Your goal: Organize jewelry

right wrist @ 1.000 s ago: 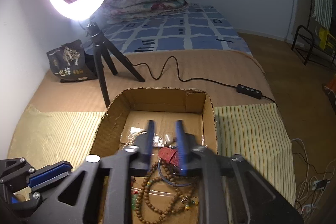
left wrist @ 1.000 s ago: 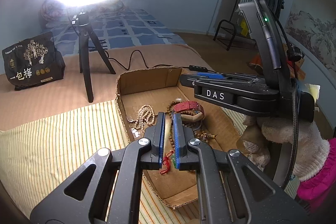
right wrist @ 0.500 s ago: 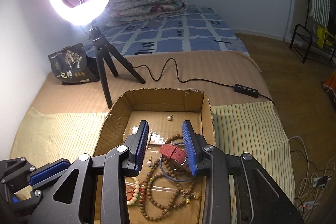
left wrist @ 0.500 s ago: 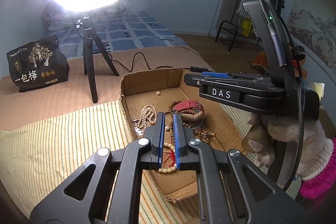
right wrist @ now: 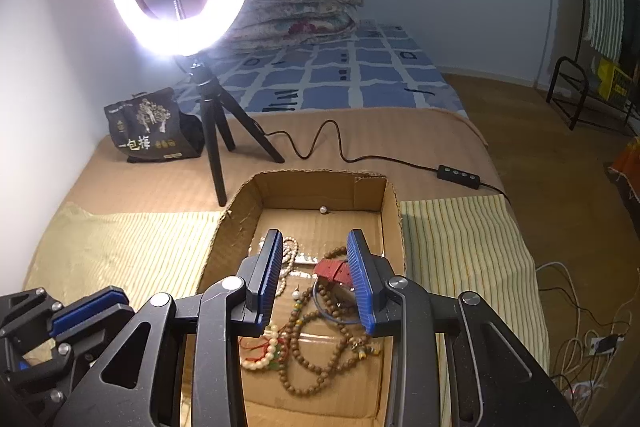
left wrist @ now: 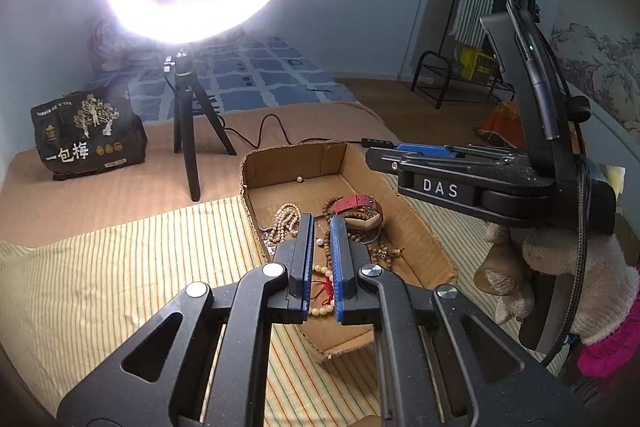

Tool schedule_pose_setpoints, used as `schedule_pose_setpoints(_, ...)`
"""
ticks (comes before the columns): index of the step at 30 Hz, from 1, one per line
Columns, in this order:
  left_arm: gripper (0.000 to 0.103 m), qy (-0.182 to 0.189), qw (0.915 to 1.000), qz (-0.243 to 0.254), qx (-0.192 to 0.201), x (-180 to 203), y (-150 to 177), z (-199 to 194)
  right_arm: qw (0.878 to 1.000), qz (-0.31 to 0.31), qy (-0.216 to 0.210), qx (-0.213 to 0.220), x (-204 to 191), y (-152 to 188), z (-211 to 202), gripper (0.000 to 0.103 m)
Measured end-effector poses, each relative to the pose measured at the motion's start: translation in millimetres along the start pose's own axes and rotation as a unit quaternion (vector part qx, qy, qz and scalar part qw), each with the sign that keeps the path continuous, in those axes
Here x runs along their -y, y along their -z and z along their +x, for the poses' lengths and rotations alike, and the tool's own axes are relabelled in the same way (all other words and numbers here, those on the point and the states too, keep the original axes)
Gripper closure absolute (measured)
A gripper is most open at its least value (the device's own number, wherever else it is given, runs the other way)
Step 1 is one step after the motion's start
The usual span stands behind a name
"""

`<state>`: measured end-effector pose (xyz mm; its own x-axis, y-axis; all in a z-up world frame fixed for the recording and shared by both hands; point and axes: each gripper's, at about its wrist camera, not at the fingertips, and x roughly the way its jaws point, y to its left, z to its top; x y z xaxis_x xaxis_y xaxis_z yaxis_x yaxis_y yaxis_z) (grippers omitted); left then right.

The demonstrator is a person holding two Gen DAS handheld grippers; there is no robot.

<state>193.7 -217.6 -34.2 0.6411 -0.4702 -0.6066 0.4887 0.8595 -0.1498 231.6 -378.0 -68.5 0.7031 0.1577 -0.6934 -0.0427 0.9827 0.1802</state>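
The jewelry sits in a heap inside the open cardboard box on the bed, and both claws hover above that box. The right claw is spread wide and holds nothing. Straight ahead of it and below, between its 2 blue pads, lies the red watch strap; its long axis runs roughly across the gap, from one pad toward the other. So the claw appears to be lined up over the strap, though its jaws would close along the strap's length rather than across its narrow width. A turn of the wrist may be needed before a clean pinch.

Nearer the claw's base, a loop of brown wooden beads and a cream bead bracelet with a red cord lie tangled together. A pearl strand lies just ahead of the left pad, and 1 loose pearl rests far ahead against the box's back wall.

The left claw is narrow, its pads nearly together; whether anything is pinched cannot be told, though beads and red cord show through the slit. It hovers over the near part of the box, with the watch strap ahead and slightly right of its tips. Judged from both views, the right claw is the better placed for the strap, being open and centred over it. The main risk is that the wooden beads touching the strap get dragged up with it.
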Motion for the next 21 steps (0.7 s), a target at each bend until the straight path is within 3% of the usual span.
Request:
schedule_pose_setpoints(15, 0.097, -0.004, 0.9998, 0.016, 0.013, 1.6, 16.3, -51.2, 1.0, -0.016, 0.008, 0.02, -21.5, 22.9, -55.4, 0.071)
schedule_pose_setpoints(17, 0.09, -0.009, 0.9997, 0.019, 0.015, 1.0, 19.4, -59.1, 0.999, -0.016, 0.01, 0.025, -23.4, 26.3, -62.5, 0.061)
schedule_pose_setpoints(19, 0.074, -0.011, 0.9996, 0.019, 0.018, -0.4, 22.9, -67.6, 0.999, -0.015, 0.011, 0.031, -25.9, 29.1, -69.6, 0.054)
schedule_pose_setpoints(21, 0.073, -0.012, 0.9996, 0.018, 0.02, -2.7, 25.9, -75.8, 0.999, -0.013, 0.012, 0.036, -29.1, 32.8, -77.3, 0.053)
